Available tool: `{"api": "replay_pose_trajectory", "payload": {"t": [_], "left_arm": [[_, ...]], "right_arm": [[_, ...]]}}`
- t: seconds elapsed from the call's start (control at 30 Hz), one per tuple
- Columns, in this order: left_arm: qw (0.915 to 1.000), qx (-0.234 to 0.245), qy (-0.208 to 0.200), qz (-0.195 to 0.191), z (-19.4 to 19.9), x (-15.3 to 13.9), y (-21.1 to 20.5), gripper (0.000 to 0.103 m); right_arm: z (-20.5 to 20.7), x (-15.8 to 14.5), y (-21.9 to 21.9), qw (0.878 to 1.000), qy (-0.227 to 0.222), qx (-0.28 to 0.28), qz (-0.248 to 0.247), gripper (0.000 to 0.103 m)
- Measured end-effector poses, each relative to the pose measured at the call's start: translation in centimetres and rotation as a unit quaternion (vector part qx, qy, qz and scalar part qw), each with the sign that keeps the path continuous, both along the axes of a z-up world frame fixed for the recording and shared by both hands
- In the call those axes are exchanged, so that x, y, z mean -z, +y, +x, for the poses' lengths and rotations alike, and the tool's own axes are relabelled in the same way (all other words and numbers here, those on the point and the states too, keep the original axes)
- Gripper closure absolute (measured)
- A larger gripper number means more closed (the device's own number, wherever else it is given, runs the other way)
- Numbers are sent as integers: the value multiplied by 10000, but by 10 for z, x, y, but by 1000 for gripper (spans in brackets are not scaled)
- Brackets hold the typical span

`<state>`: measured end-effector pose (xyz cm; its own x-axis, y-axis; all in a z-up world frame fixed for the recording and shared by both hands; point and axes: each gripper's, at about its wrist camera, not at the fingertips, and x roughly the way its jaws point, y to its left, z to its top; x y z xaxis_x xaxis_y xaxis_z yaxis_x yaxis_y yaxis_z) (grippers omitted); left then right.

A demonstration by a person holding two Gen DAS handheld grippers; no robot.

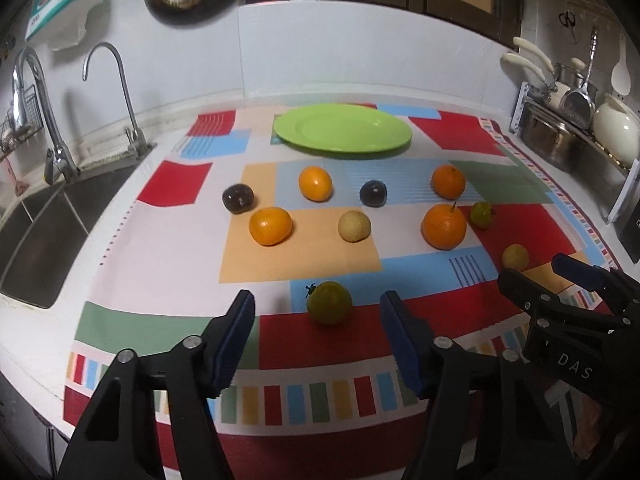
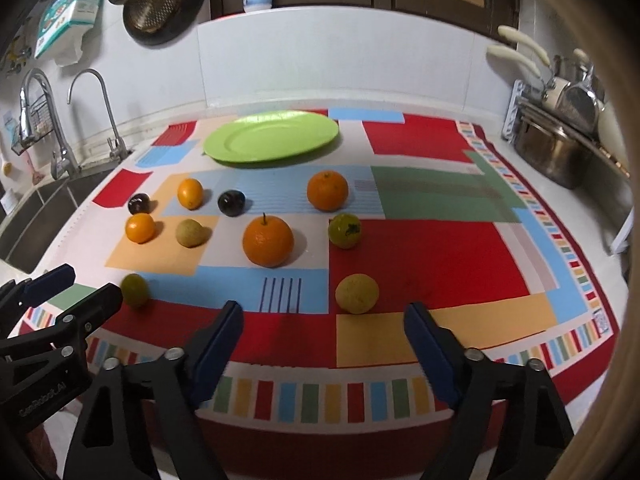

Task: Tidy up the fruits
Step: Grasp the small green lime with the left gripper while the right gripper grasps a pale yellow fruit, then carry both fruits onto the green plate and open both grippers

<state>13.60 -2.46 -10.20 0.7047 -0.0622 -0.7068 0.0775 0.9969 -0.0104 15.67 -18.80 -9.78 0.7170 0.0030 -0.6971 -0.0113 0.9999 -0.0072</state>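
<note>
Here both grippers hover with jaws spread wide and empty over the tabletop [image 1: 132,248]. A green fruit [image 1: 329,302] lies just ahead between the left gripper [image 1: 317,338] jaws; a yellow fruit [image 2: 357,293] sits just beyond the right gripper [image 2: 323,346] jaws. Oranges [image 1: 444,227] and dark plums [image 1: 373,194] lie farther ahead, the green plate [image 1: 342,128] beyond them, bare.
</note>
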Motion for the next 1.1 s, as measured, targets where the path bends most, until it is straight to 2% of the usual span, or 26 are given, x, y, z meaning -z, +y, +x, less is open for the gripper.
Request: {"api": "replay_pose_trajectory", "payload": {"t": [0.3,0.67,0.8,1.0,1.1], "left_arm": [[9996,38,268,-109,13,14,-5,50],[9985,15,521,-163,28,22,-3,67],[9980,33,600,-196,31,24,-2,73],[9979,64,613,-210,35,23,-2,74],[9980,105,581,-212,37,19,-3,74]], "right_arm": [[15,16,-9,9997,224,102,46,35],[31,24,-15,9991,392,160,56,48],[35,27,-15,9989,444,165,23,58],[38,26,-13,9990,396,106,-166,72],[39,24,-12,9990,382,21,-211,73]]}}
